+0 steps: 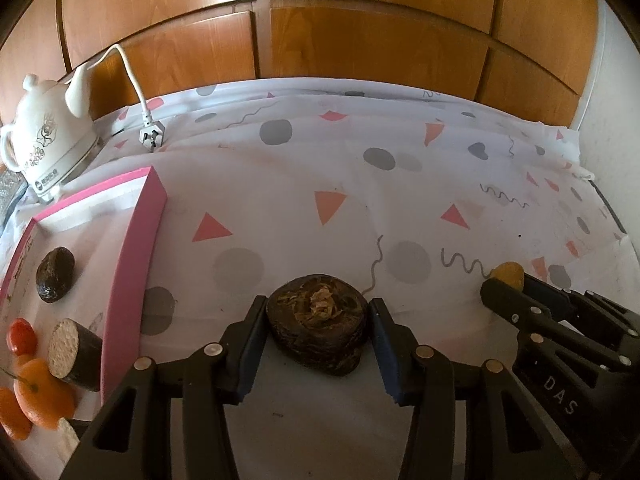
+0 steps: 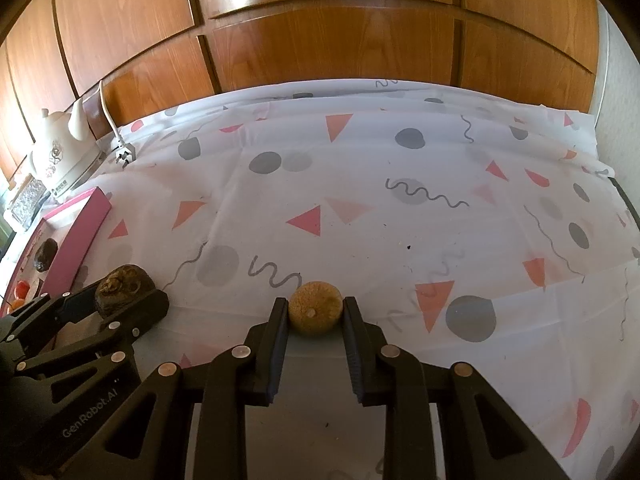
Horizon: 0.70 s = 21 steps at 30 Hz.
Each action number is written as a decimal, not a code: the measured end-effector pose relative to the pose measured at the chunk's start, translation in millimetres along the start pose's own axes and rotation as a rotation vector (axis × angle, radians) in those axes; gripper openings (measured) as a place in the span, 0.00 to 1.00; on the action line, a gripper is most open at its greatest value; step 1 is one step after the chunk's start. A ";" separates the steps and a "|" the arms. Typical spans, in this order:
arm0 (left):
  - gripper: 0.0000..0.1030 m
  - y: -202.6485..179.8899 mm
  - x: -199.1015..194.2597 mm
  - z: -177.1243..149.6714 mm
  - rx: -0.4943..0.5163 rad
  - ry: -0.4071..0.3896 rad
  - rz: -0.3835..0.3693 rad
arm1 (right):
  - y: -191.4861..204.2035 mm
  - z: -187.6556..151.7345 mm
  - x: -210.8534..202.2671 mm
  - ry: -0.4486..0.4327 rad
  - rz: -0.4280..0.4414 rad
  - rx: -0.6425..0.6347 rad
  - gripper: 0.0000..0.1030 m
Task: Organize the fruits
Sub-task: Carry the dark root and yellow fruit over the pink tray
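Pink-rimmed tray (image 1: 136, 248) is already partly loaded: a dark round fruit (image 1: 55, 275), a cut dark piece with a pale face (image 1: 74, 354), a small red fruit (image 1: 22, 336) and some orange fruits (image 1: 42, 400) can be seen sitting in it, off to the left gripper's left and a bit behind its tips.

Two pieces are left out on the patterned cloth (image 1: 360, 208), so the job looks maybe two-thirds done, give or take.

A dark brown wrinkled fruit (image 1: 317, 324) is bracketed by the left gripper (image 1: 318, 320), jaws right up against its sides; whether it's actually squeezed yet can't be told.

Same story on the right gripper (image 2: 315, 314): a small yellow-brown fruit (image 2: 315, 313) is snug between its tips, apparently pinched, resting on the cloth.

Both would still have to be carried over to the tray.
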<state>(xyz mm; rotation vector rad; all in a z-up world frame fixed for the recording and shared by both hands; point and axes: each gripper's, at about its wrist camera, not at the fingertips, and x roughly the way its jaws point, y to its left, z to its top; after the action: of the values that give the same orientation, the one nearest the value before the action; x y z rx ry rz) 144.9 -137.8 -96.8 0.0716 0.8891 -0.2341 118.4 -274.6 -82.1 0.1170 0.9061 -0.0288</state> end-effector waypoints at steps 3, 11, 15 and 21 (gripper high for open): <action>0.49 3.1 -0.4 0.3 -0.014 -0.005 -0.016 | 0.7 -0.1 -0.1 -0.001 -0.003 -0.002 0.26; 0.49 4.8 -1.4 -0.7 -0.019 -0.009 -0.029 | 0.9 0.5 -0.2 -0.001 -0.006 -0.003 0.26; 0.49 4.8 -1.6 -0.8 -0.015 -0.009 -0.025 | 1.0 0.4 -0.1 -0.001 -0.005 -0.003 0.26; 0.49 3.3 -1.5 -0.2 -0.013 -0.008 -0.022 | 1.2 0.3 -0.4 -0.002 -0.005 -0.004 0.26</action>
<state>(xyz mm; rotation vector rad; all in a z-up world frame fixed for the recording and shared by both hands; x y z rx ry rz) 144.7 -134.3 -95.8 0.0490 0.8837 -0.2492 118.5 -273.4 -81.5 0.1112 0.9047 -0.0322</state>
